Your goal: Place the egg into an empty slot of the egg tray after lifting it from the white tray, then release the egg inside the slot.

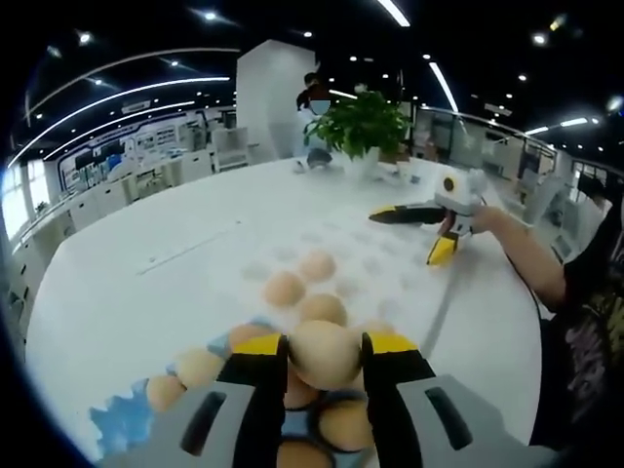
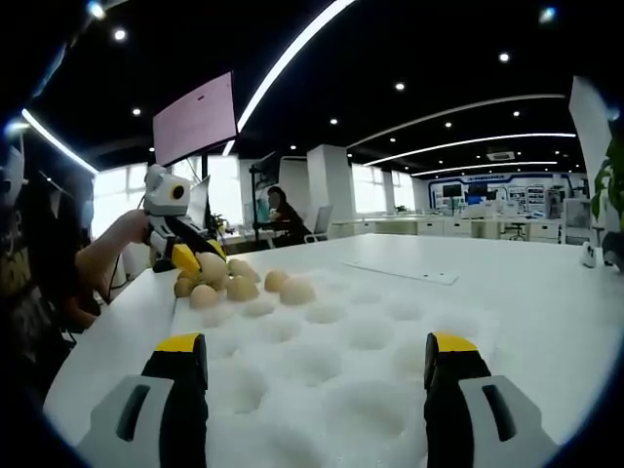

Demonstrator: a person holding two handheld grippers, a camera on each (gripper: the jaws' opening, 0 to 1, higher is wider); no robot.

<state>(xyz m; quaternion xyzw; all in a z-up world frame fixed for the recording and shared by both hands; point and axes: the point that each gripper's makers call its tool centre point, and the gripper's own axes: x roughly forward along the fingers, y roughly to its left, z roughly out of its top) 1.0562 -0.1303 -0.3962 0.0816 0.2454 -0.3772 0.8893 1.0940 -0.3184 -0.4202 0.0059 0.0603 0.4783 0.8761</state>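
Many egg tray (image 2: 331, 361) slots lie bare between the right gripper's (image 2: 317, 375) wide-apart jaws; left gripper (image 1: 325, 363) clamps an egg (image 1: 324, 353).

Tan egg (image 1: 324, 353) — clamped above white egg tray (image 2: 341, 380) — slots mostly empty.

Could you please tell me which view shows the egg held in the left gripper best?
The left gripper view: the egg sits large and close between the left gripper's yellow-tipped jaws. In the right gripper view, that egg is small and far off at the white egg tray's far corner, partly hidden by the gripper.
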